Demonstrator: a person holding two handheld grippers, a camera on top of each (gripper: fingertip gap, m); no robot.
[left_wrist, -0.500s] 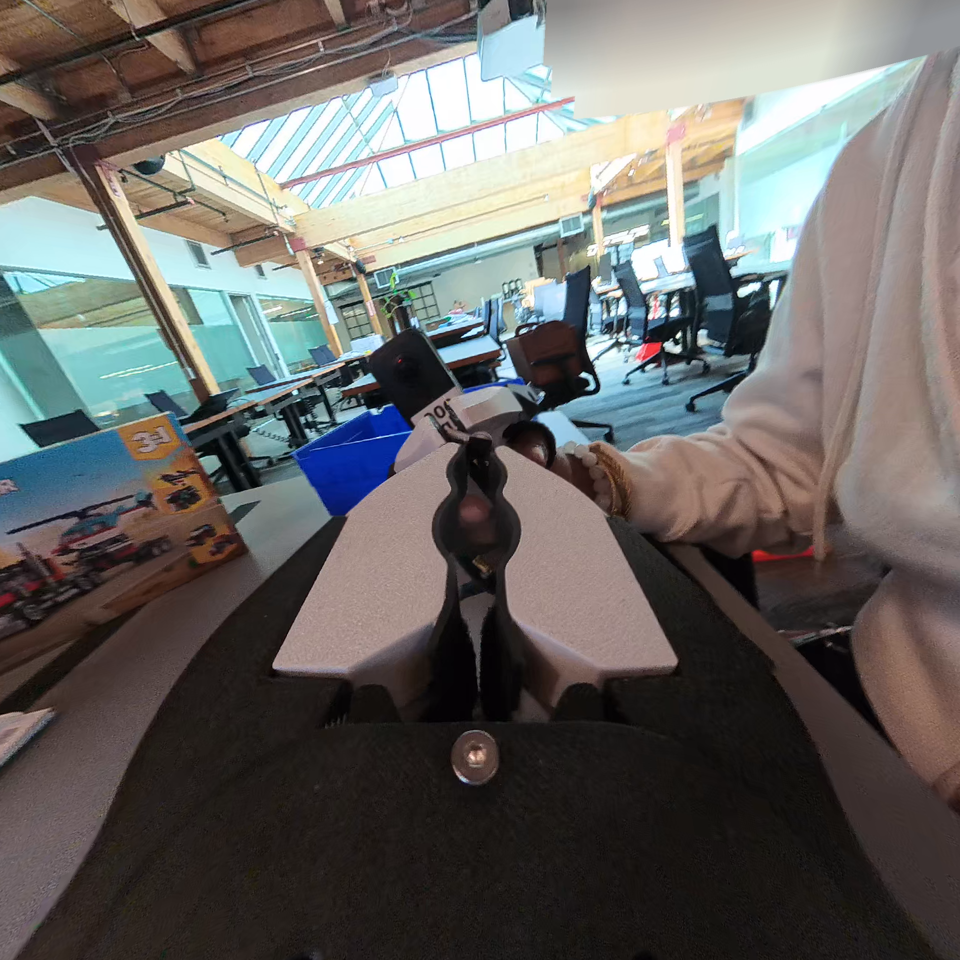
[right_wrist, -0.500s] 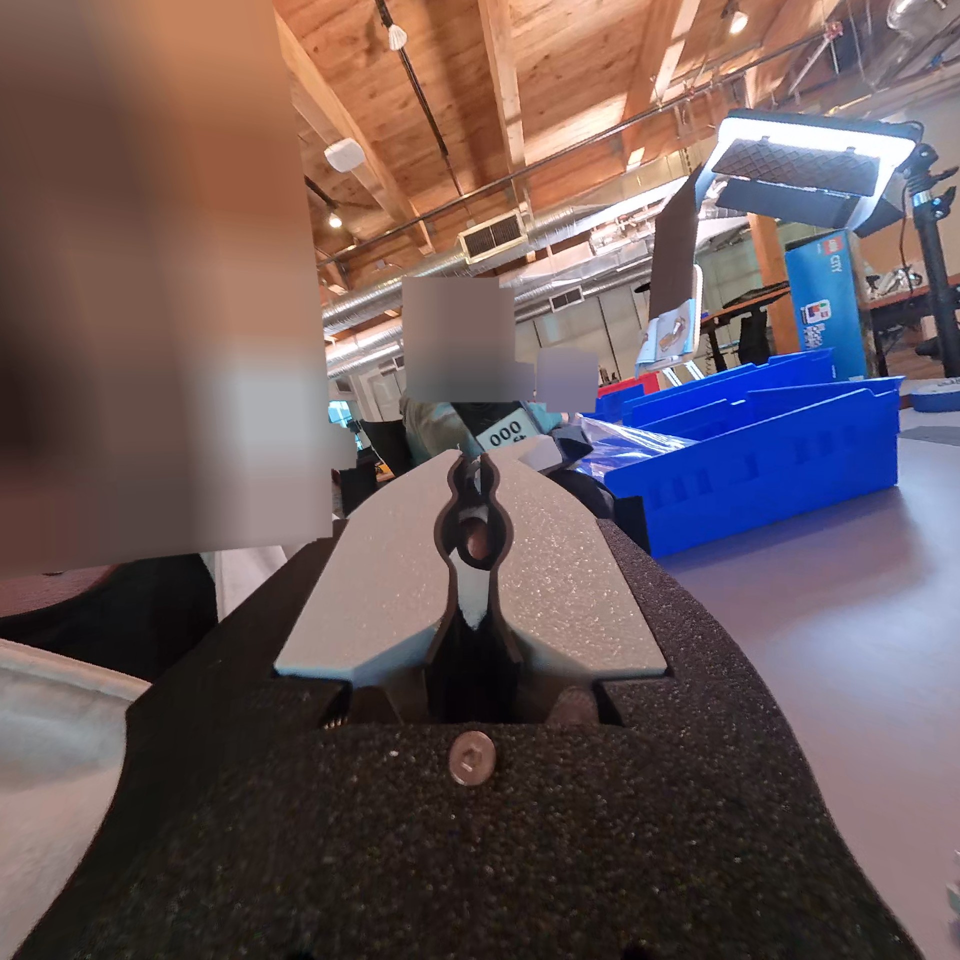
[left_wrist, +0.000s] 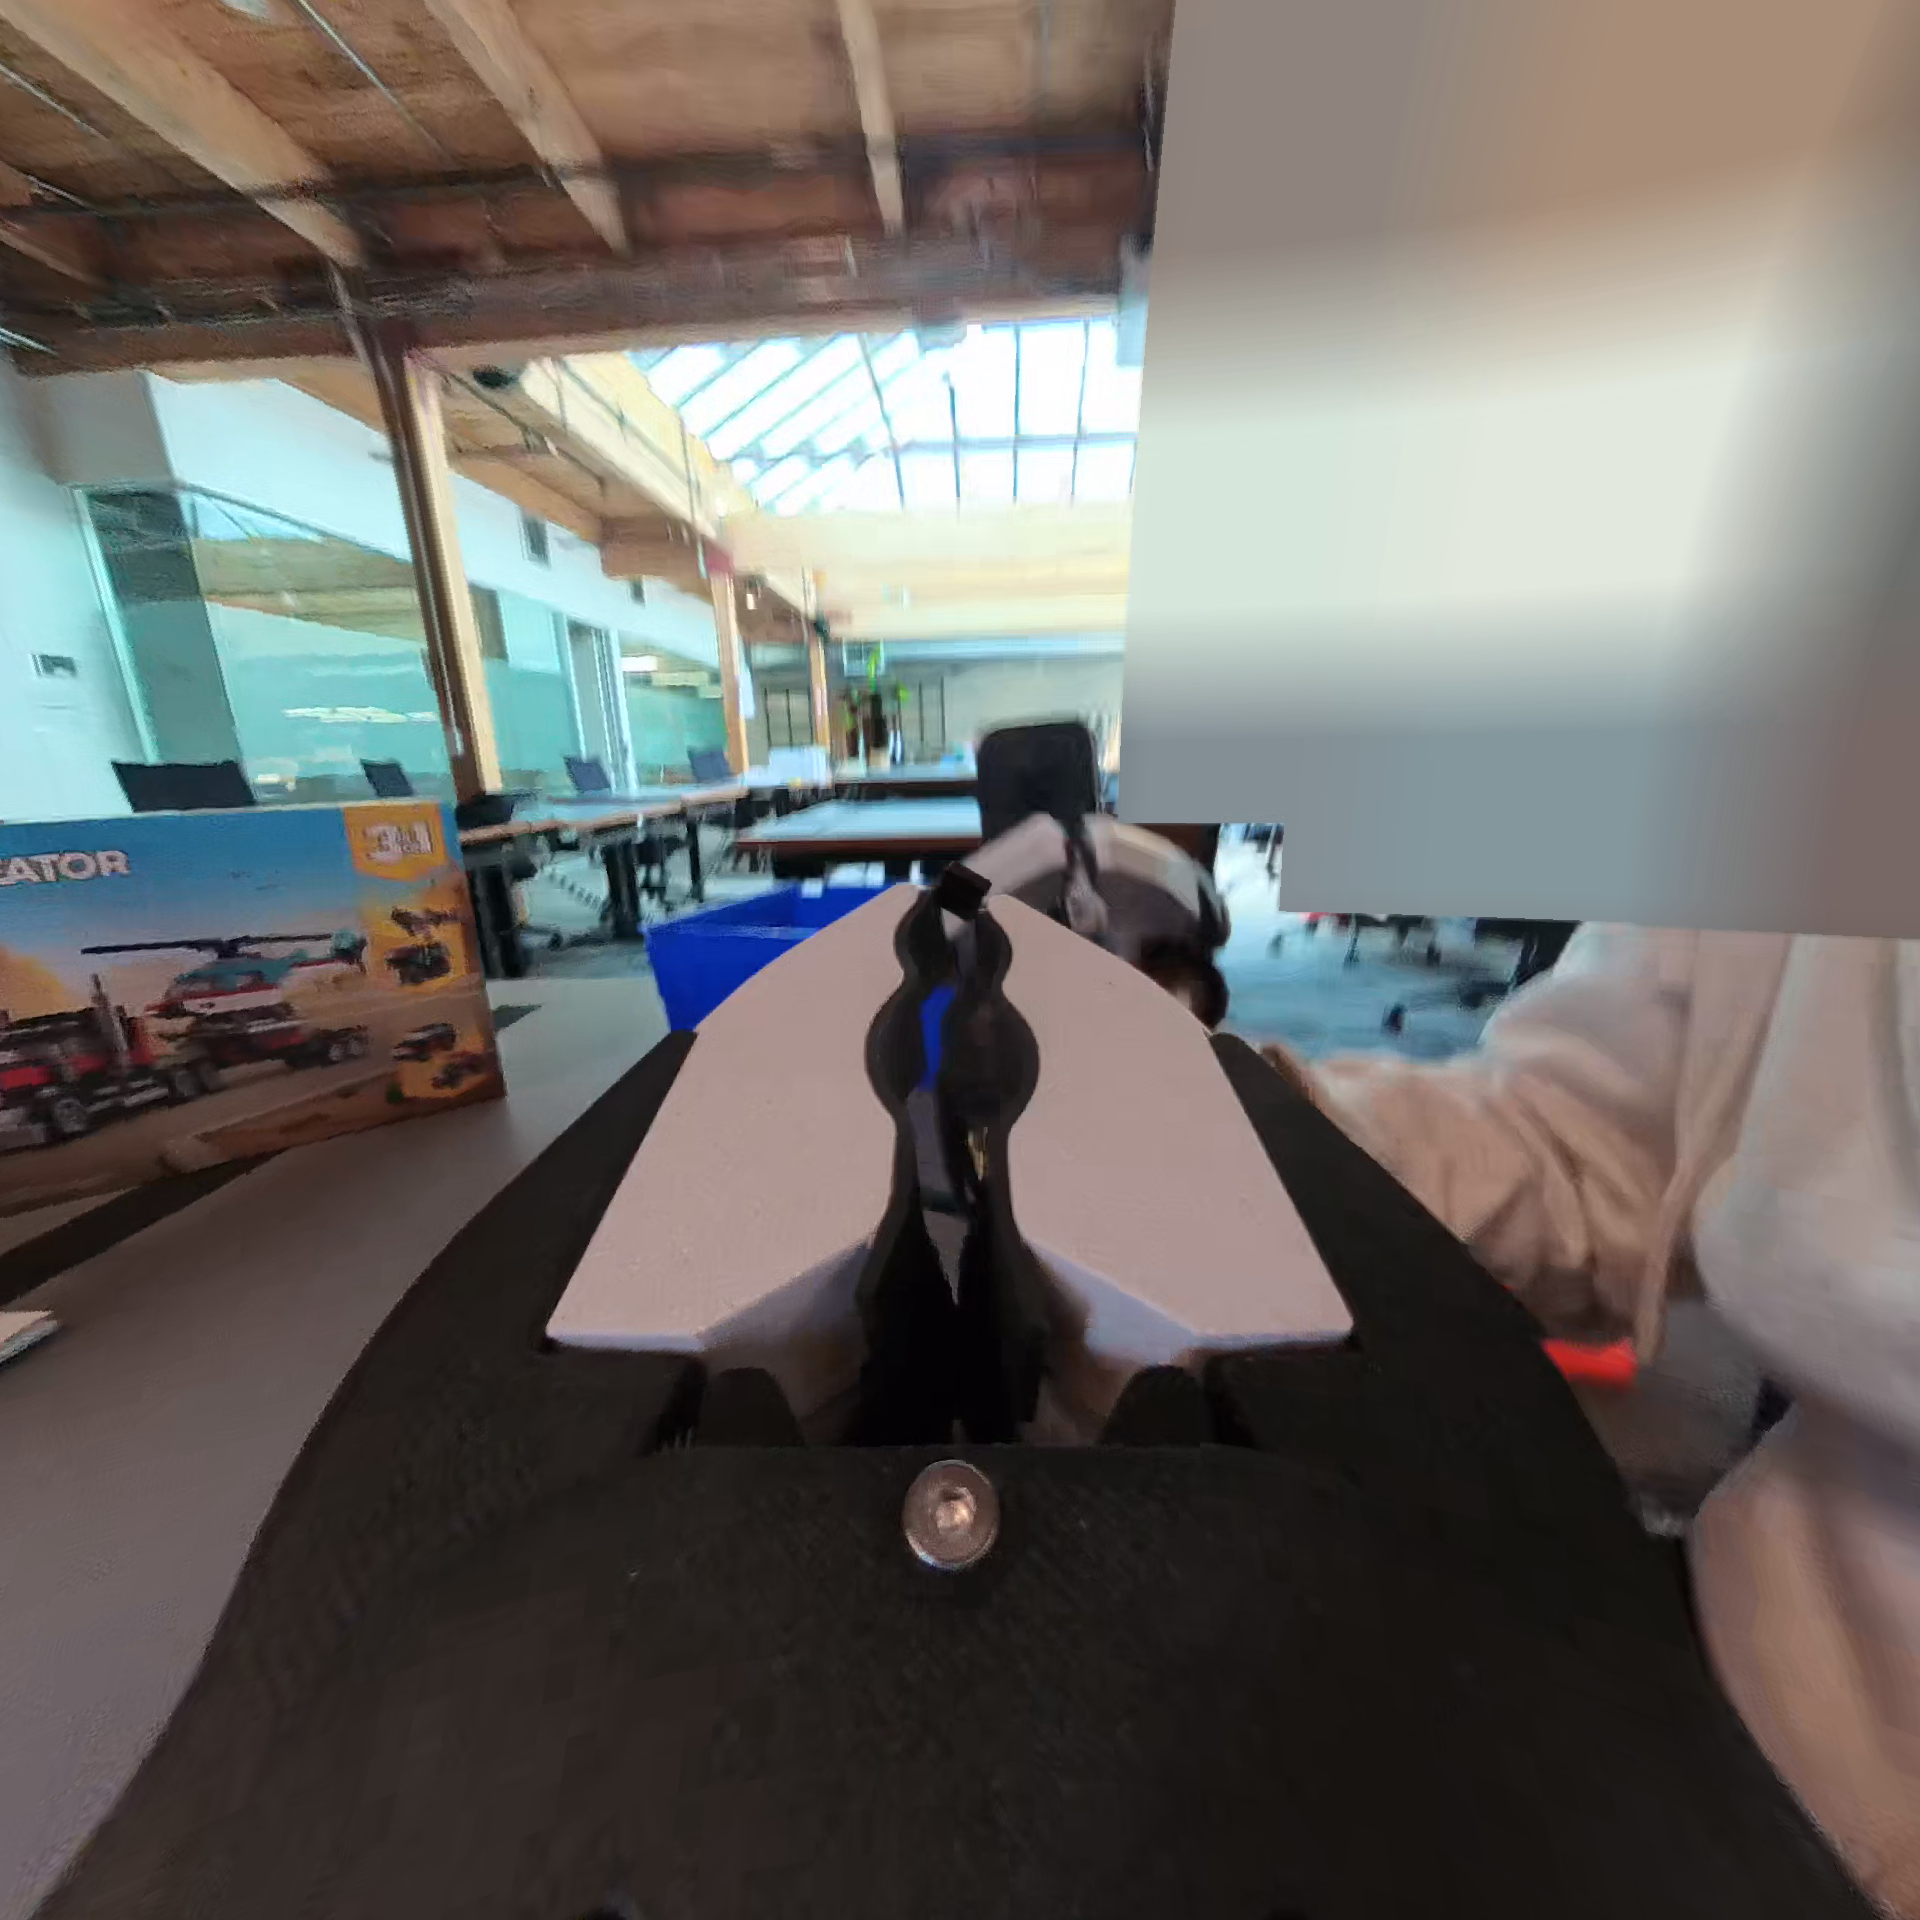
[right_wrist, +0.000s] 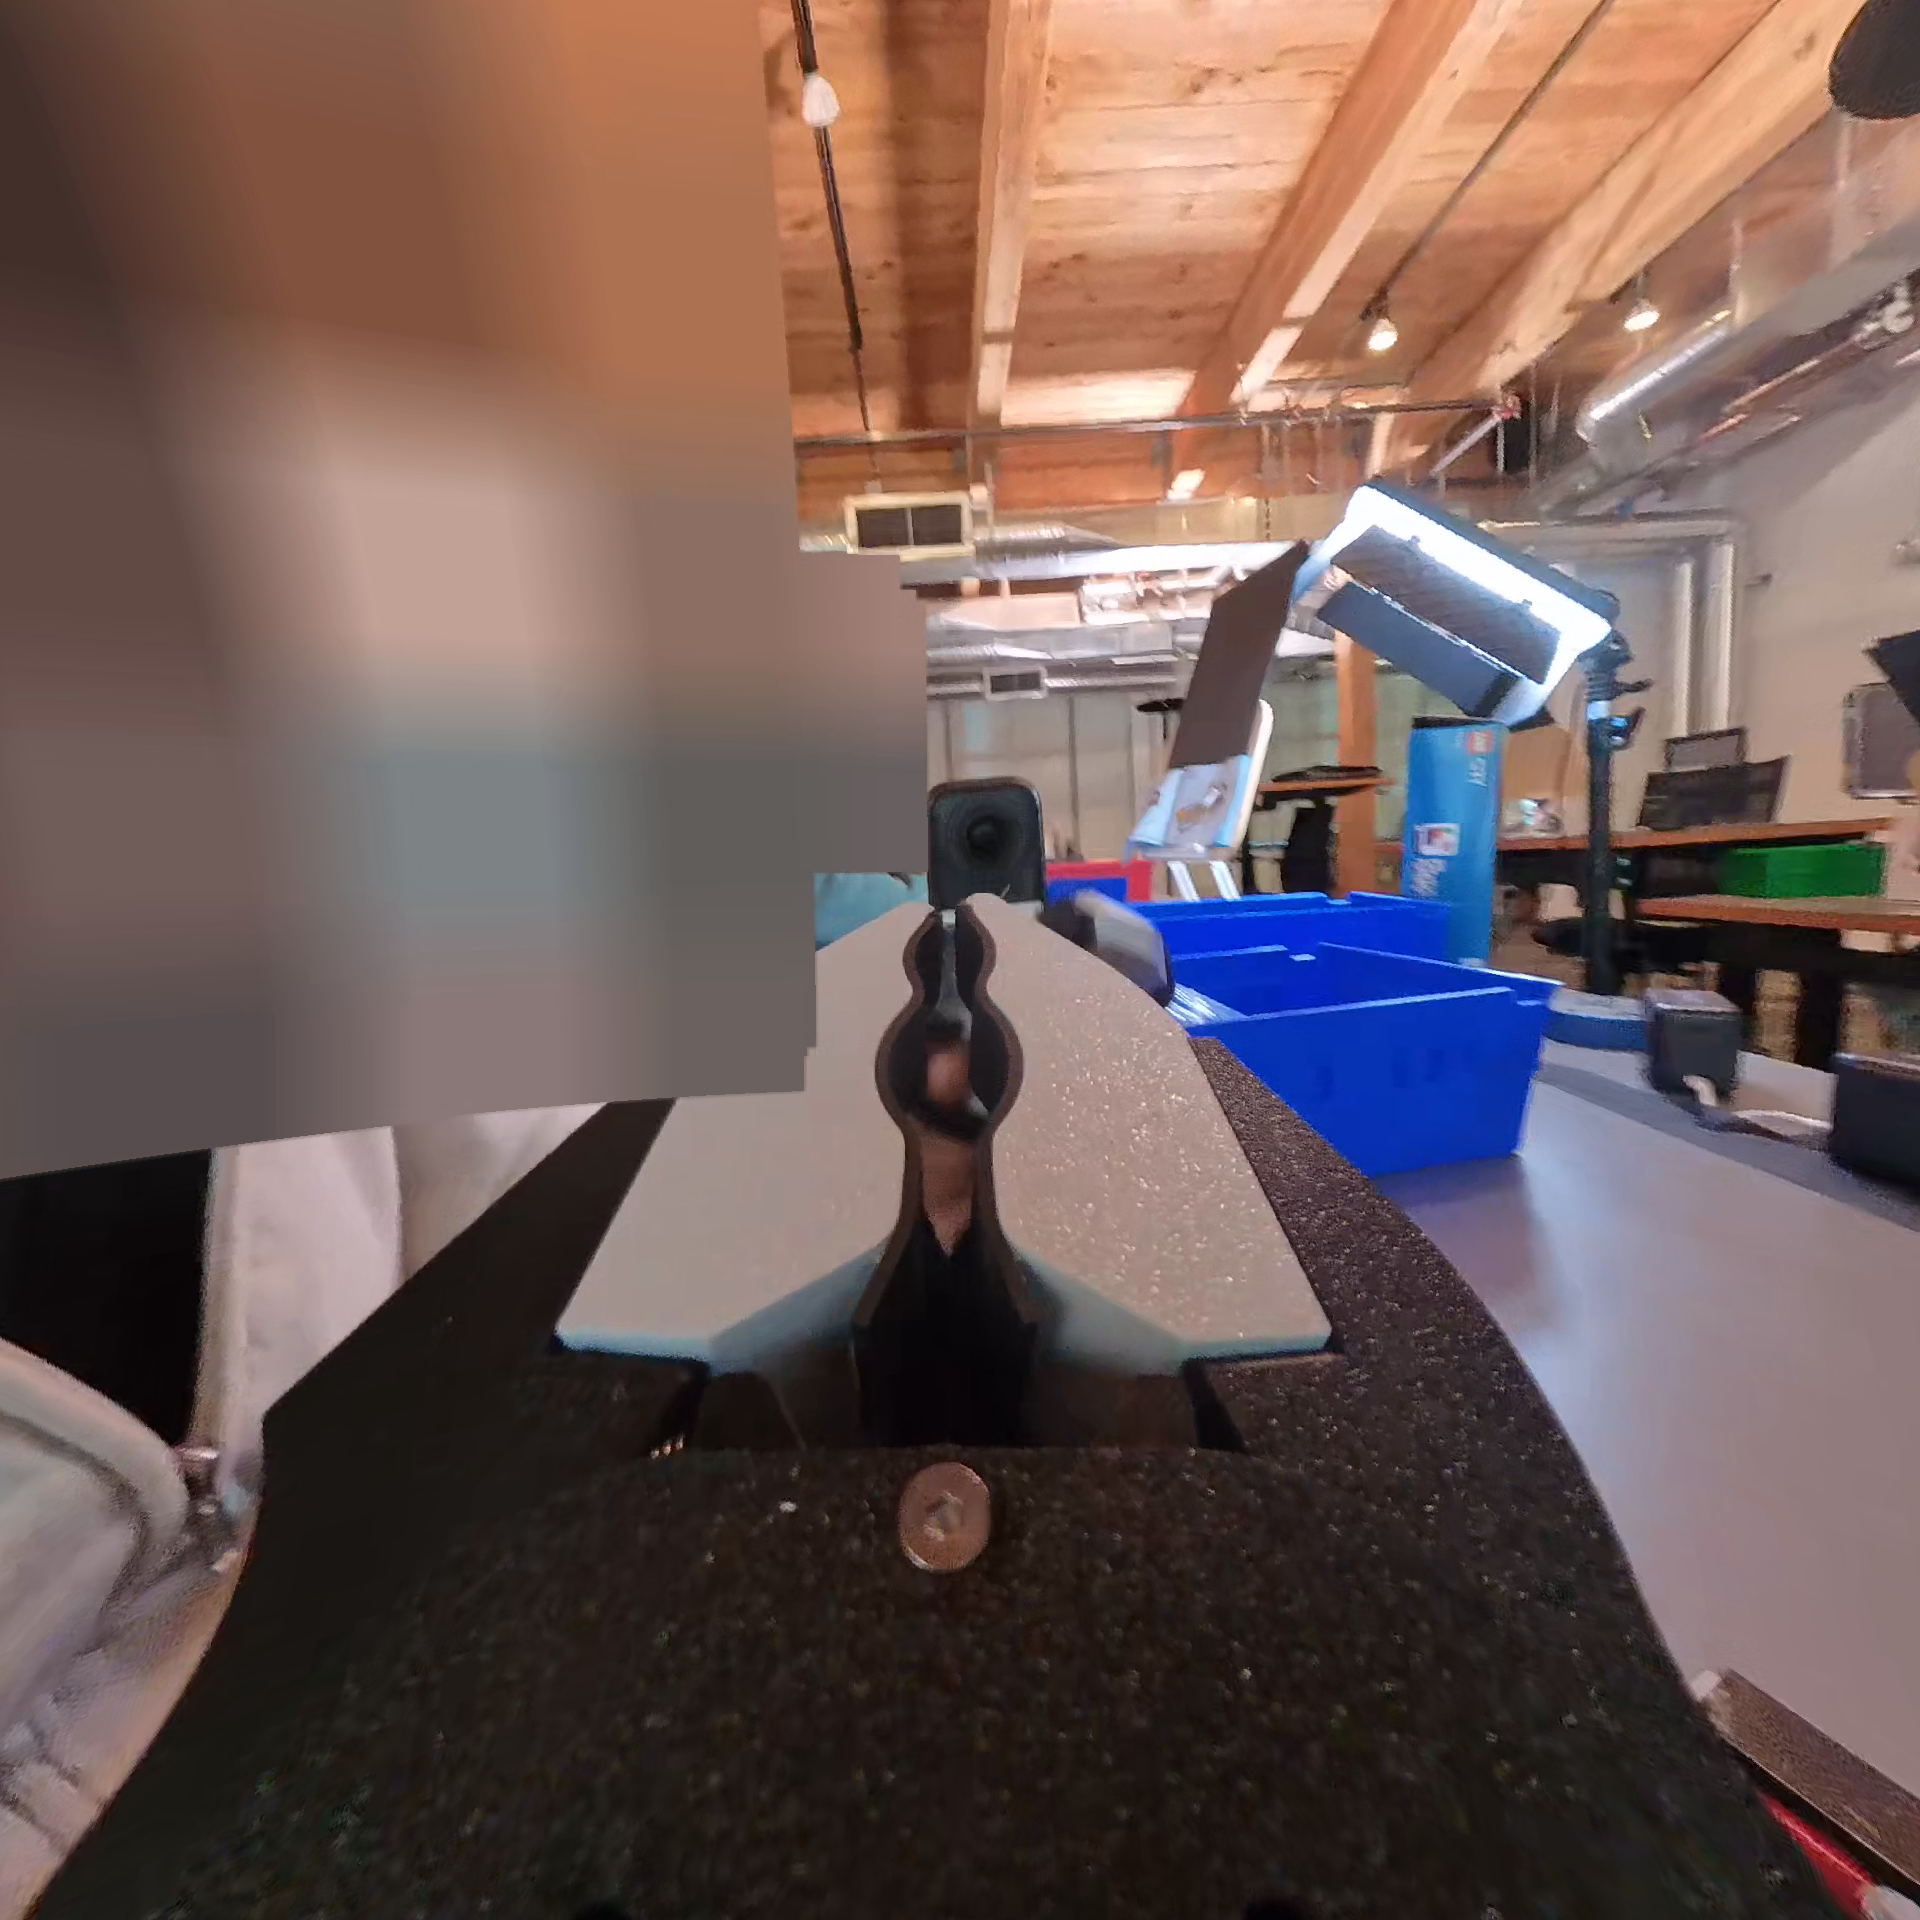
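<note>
- Small black piece (left_wrist: 961, 891): sits at the very tips of the left gripper (left_wrist: 951, 914), tilted, poking just above them, up off the worktop (left_wrist: 208, 1351).
- Left gripper: jaws nearly together and pinched on that piece. Only a thin slit shows lower down, w/ blue of the bin (left_wrist: 727, 956) visible through it.
- Right gripper (right_wrist: 951, 920): jaws drawn together, only a hairline slit. Nothing seen in its grasp. A pale speck at the tips can't be told from what's behind.
- The 2 grippers face each other, tips close. In the right wrist view the left gripper's black camera block (right_wrist: 985, 842) stands right behind the right tips; whether tips touch, can't tell.
- Left wrist view is smeared around the right gripper and the white sleeve (left_wrist: 1558, 1122); rest of the room is softer too.
- Around: colourful toy box (left_wrist: 239, 987) standing on the worktop to the left, near the blue bin. On the other side, more blue bins (right_wrist: 1403, 1039), a tall blue box (right_wrist: 1449, 831) and a lit lamp panel (right_wrist: 1455, 613) on a stand farther back.
</note>
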